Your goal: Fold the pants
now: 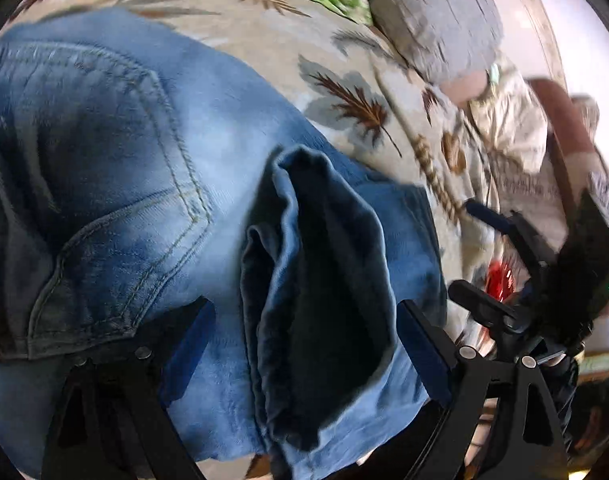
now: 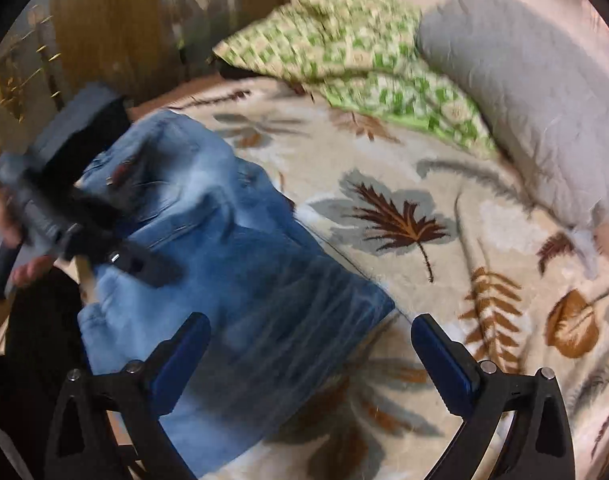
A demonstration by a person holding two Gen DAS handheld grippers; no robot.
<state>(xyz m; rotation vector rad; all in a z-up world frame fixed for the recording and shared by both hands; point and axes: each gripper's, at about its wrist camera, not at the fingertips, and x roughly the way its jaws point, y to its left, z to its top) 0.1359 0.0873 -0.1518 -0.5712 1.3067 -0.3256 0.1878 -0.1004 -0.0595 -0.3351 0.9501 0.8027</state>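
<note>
While both tools stood with jaws spread wide, neither had hold of anything. Nearest the left camera, the left gripper (image 1: 304, 340) hung over the pants (image 1: 144, 160), its blue pads (image 1: 192, 340) clear on either side of a raised, bunched fold of denim. The garment lay folded on a leaf-patterned blanket (image 1: 344, 92), back pocket (image 1: 104, 200) uppermost. Seen from the right camera, the right gripper (image 2: 308, 356) hovered over the near edge of the pants (image 2: 232, 264), one pad over denim, the other over blanket (image 2: 404, 220). Whether it touched the cloth could not be told. Beyond lay a green patterned pillow (image 2: 344, 52) and a grey pillow (image 2: 524, 100).
</note>
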